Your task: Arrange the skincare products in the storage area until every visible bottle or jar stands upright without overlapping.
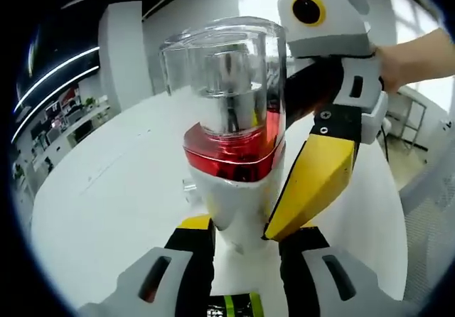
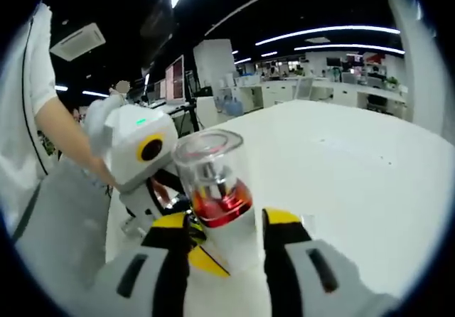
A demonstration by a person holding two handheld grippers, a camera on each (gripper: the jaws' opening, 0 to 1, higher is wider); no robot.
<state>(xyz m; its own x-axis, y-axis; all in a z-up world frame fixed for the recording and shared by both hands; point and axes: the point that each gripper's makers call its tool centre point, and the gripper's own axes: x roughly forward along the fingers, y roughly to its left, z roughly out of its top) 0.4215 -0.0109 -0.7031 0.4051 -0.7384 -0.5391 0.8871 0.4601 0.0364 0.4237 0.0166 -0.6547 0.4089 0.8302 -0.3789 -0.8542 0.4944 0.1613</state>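
1. In the left gripper view, the bottle stands upright on the white worktop. It has a white body, a red band and a clear cap over a silver pump, and it sits at the centre of the view.
2. The left gripper has its fingers either side of the bottle's white base, at 6 o'clock. They look closed against it, though the contact itself is hidden behind the base.
3. The right gripper comes in from 2 o'clock in that view. One of its yellow fingers lies along the bottle's side, and a hand holds it at the upper right.
4. In the right gripper view, the same bottle stands between the right gripper's fingers, which flank its lower body. I cannot tell whether they press it.
5. The bottle's foot is hidden in both views, and its label cannot be read.
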